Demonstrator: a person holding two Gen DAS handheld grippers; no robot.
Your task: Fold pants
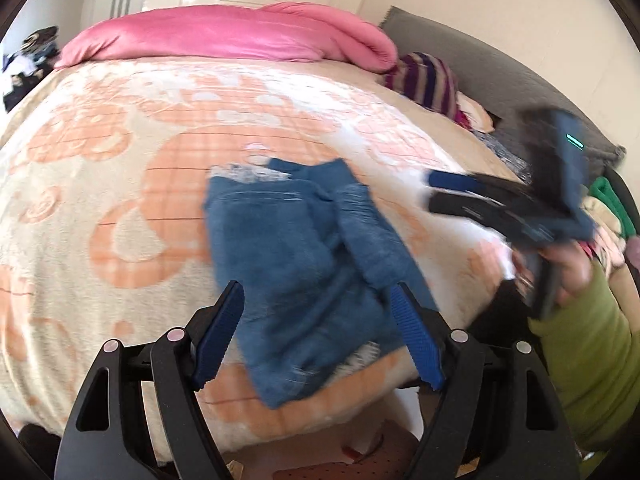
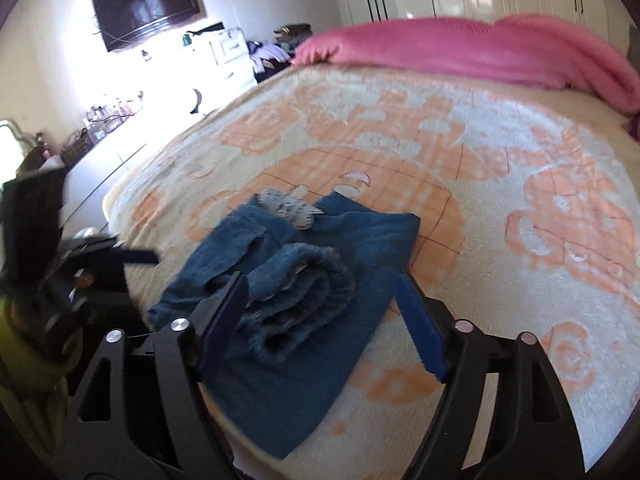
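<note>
Left wrist view showed the blue jeans [image 1: 304, 264] lying in a compact folded bundle on the peach-and-cream blanket [image 1: 120, 184], near the bed's front edge. The left gripper [image 1: 320, 336] hung over the bundle's near end with its jaws spread wide and nothing between them. The right gripper [image 1: 440, 194] was off to the right above the blanket, apart from the jeans; motion blur hid whether its jaws stood apart there. A rolled pink duvet [image 1: 240, 36] lay along the far side.

Right wrist view showed the right gripper [image 2: 320, 320] wide open and empty, with the jeans [image 2: 288, 280] between and beyond its fingers. A thick rolled fold with a frayed hem sat on top (loose, by its look). The left gripper [image 2: 132, 256] was at the left, beside the bundle.

Denim of this weight would likely handle as soft but heavy, slow to slide on the plush blanket. The stacked layers at a folded edge seemed the surest place to pinch.
</note>
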